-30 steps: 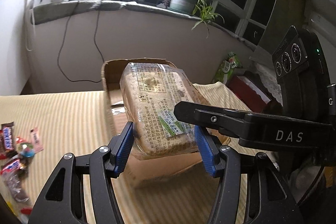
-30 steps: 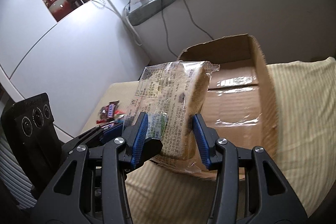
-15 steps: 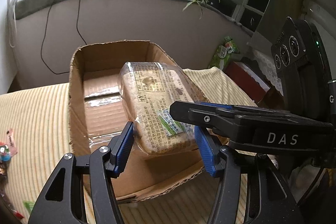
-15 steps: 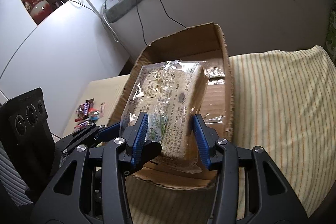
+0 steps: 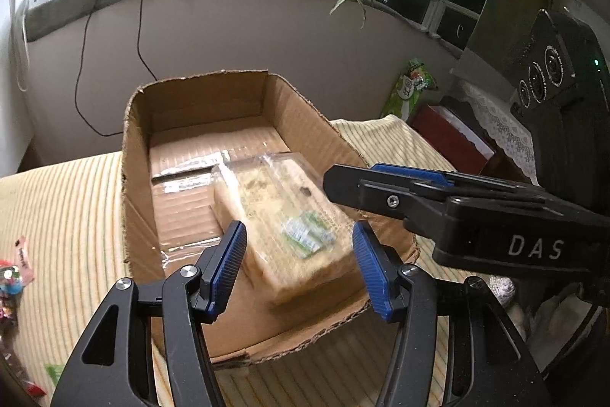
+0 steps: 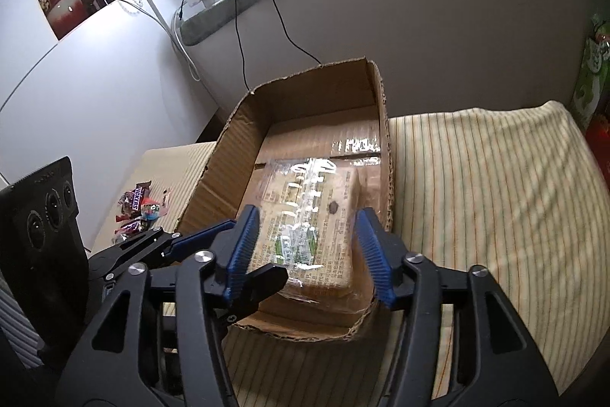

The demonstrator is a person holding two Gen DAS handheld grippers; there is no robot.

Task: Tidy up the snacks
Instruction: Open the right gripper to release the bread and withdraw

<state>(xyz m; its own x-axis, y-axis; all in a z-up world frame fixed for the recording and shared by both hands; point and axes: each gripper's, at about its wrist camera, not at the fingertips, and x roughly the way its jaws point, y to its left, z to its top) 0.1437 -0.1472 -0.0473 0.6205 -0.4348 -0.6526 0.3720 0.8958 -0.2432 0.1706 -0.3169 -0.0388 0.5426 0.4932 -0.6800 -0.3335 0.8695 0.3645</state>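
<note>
Sitting inside the cardboard box (image 5: 198, 109) is the wrapped bread loaf (image 5: 282, 216), and both left gripper (image 5: 299, 267) and right gripper (image 6: 307, 248) have fingers spread open, gripping nothing.

Left gripper (image 5: 299, 267): my jaws are spread apart, blue pads clear of any contact, nothing clamped between them. Right gripper (image 6: 307, 252): same, jaws wide, pads not touching anything. Both tilted forward and down. The two sit close side by side: right gripper's fingers cross the left wrist view from the right, left gripper's fingers poke in low-left on the right wrist view.
</note>
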